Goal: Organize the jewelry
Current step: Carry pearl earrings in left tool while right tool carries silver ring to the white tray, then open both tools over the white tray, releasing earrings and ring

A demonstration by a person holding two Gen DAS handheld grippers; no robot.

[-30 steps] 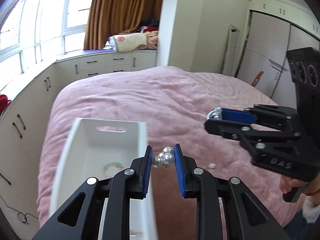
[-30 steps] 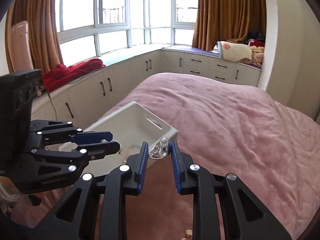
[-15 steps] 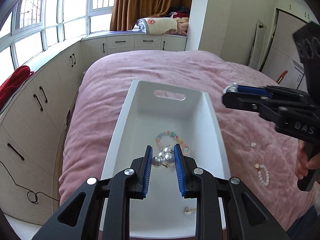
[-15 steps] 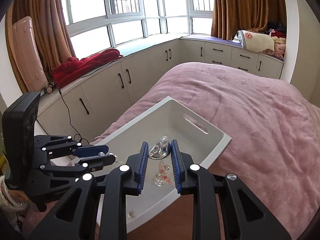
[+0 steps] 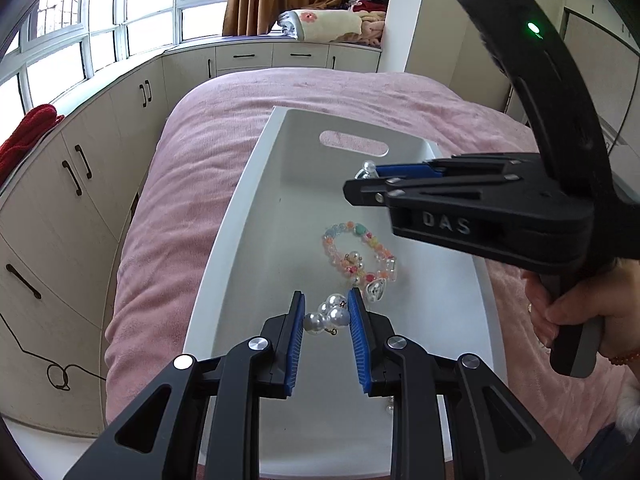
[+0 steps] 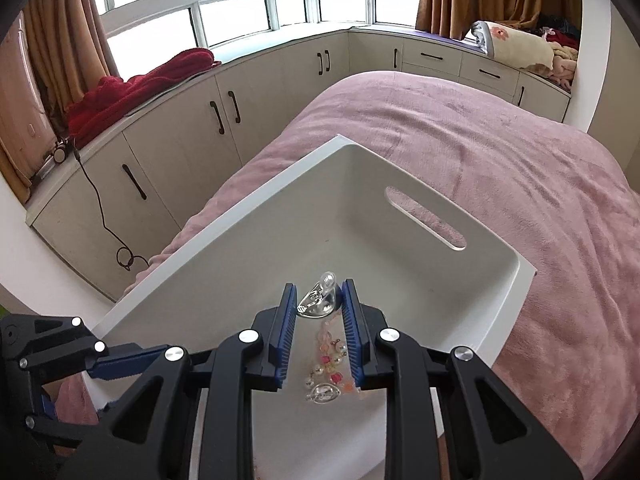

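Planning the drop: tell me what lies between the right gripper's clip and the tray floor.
Right wrist view: below the clip in the right gripper, a beaded bracelet lies on the tray floor.

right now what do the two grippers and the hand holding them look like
Both are matte black plastic with angular cut-out linkages, silver screw heads and ribbed blue finger pads. The right gripper has raised "DAS" lettering on its side, a curved black upper body with a lit green LED, and a black pistol handle. The right hand is bare, with a thin ring and a red beaded bracelet. The left gripper looks the same.
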